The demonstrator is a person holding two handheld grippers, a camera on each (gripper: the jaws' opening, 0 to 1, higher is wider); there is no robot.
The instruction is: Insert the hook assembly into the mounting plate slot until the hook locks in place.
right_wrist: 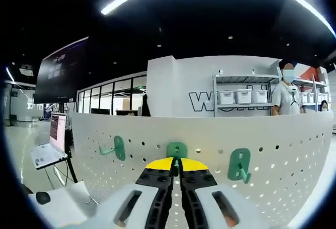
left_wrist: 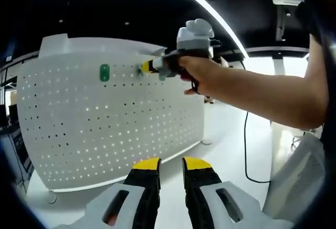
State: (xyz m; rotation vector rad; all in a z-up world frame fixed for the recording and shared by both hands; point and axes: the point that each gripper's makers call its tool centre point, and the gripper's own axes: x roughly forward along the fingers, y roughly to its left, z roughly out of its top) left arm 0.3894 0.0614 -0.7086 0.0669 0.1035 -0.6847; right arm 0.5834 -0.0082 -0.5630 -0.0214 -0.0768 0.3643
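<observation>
A laptop (right_wrist: 55, 134) sits open at left; white storage bins (right_wrist: 242, 96) line a metal shelf (right_wrist: 247, 79); a dark wall screen (right_wrist: 62, 70) hangs above.

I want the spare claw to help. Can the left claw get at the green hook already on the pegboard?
Probably yes: the left claw is open, with bare white pegboard between it and the green hook; the right claw works off to one side.

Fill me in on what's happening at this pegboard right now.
A person is fitting green hooks onto a white perforated pegboard. The right claw is shut on the middle green hook, pressing it against the board, with one more green hook on its left and another on its right. In the left gripper view, the left claw hangs back, open and empty, facing the board.
</observation>
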